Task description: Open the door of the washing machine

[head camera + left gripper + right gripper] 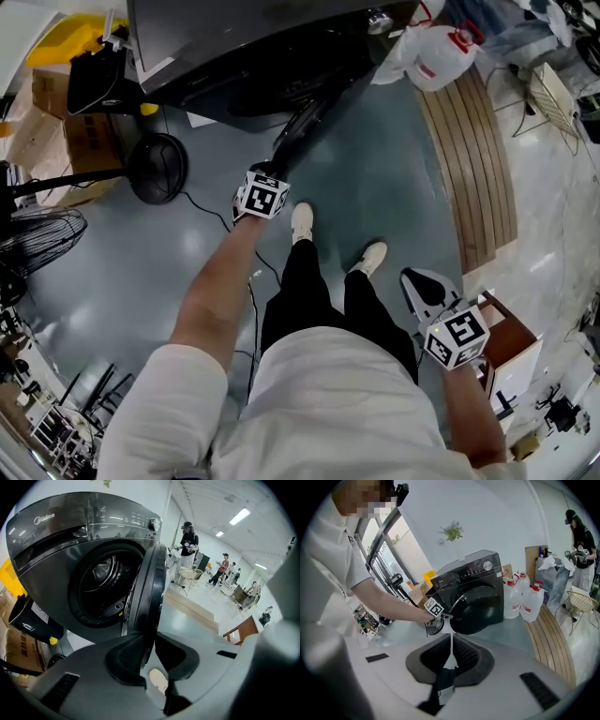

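The dark grey washing machine [244, 47] stands at the top of the head view, its round door [302, 131] swung out towards me. In the left gripper view the door's rim [151, 588] runs edge-on between the jaws, and the drum [101, 590] shows open behind it. My left gripper [149, 654] is shut on that rim. Its marker cube [261, 195] sits just below the door. My right gripper [451, 651] hangs low at my right side with its marker cube [457, 336] showing, shut with nothing between its pads. From there I see the machine [480, 578] and the open door [476, 609].
White plastic jugs [436, 52] stand right of the machine beside a slatted wooden bench [473, 159]. A fan [42, 234], a round black base [157, 167] and cardboard boxes [70, 122] are at the left. A small wooden cabinet [506, 347] is by my right hand. People [187, 550] stand far off.
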Demonstrator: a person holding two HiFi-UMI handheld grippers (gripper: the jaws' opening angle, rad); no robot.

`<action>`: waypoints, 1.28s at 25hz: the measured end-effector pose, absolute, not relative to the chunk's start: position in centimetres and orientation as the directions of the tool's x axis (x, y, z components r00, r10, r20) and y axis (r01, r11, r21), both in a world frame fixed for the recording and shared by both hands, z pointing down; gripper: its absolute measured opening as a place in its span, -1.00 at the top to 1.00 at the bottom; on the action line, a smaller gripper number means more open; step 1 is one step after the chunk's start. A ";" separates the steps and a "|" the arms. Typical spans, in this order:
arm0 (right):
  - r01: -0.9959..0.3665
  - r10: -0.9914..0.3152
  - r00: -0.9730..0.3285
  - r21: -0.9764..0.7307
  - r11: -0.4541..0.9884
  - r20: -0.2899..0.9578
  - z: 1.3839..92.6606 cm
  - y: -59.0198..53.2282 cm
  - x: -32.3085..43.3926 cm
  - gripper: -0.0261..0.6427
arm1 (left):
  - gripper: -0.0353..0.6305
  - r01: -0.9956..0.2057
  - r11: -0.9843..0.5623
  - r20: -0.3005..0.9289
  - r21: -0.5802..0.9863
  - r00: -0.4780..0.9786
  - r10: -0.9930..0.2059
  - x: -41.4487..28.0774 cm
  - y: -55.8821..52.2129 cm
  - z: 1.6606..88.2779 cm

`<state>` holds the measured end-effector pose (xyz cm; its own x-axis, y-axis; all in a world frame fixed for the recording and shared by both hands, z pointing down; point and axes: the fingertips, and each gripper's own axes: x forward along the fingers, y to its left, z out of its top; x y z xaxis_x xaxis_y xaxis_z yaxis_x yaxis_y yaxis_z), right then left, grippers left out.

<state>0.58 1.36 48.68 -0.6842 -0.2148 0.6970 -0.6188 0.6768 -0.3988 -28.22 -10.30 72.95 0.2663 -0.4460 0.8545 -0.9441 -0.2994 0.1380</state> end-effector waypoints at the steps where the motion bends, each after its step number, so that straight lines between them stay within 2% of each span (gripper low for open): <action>1: -0.619 -0.216 -0.685 -0.401 0.675 0.695 48.7 1.6 0.8 0.85 | 0.66 -0.946 -0.294 0.856 0.139 0.264 -0.445 -27.9 -10.1 73.0; 15: -0.646 -0.256 -0.685 -0.408 0.645 0.682 49.0 3.3 5.7 0.86 | 0.65 -0.947 -0.257 0.860 0.195 0.291 -0.420 -19.8 -7.3 73.4; 32: -0.683 -0.305 -0.681 -0.428 0.591 0.666 50.0 3.6 11.6 0.87 | 0.65 -0.962 -0.110 0.875 0.248 0.272 -0.400 -10.2 -6.4 73.4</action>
